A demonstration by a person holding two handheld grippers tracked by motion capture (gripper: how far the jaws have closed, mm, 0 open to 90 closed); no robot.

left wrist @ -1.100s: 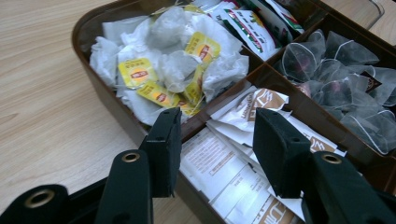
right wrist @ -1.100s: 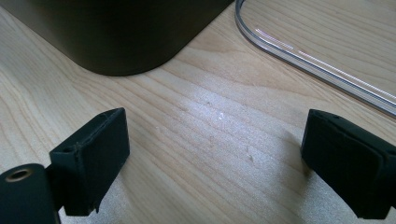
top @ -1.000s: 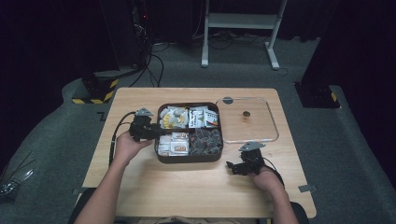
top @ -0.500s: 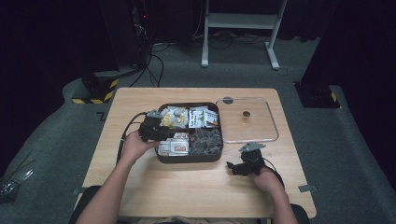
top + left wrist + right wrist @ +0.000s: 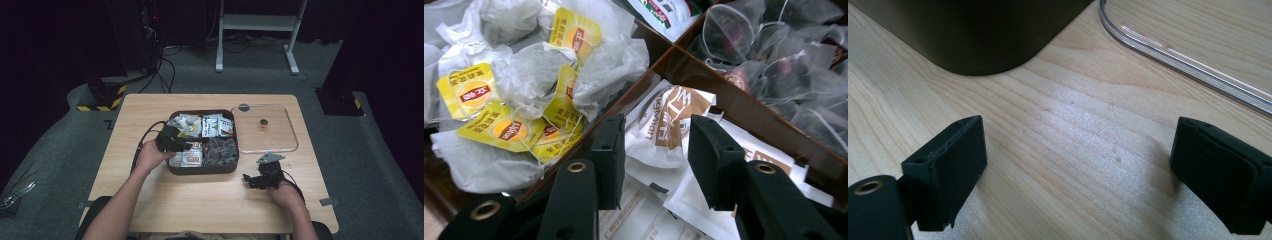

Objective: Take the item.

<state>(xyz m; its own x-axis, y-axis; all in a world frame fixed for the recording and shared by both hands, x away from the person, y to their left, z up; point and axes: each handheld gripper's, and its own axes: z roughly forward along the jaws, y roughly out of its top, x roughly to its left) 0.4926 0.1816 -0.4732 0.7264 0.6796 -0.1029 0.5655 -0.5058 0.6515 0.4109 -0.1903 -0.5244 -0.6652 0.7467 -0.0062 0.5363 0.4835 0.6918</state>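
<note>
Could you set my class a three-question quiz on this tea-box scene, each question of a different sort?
1. True or false: the left gripper has its jaws shut on a yellow-tagged tea bag.
2. Which compartment of the divided box does the left gripper hang over? A) white-and-brown sachets B) dark mesh bags C) yellow-tagged bags
3. Fill in: the clear lid lies flat on the ____ beside the box.

Key: 1 false, the jaws are open and hold nothing; 2 A; 3 table. The right gripper rests open over bare wood.
</note>
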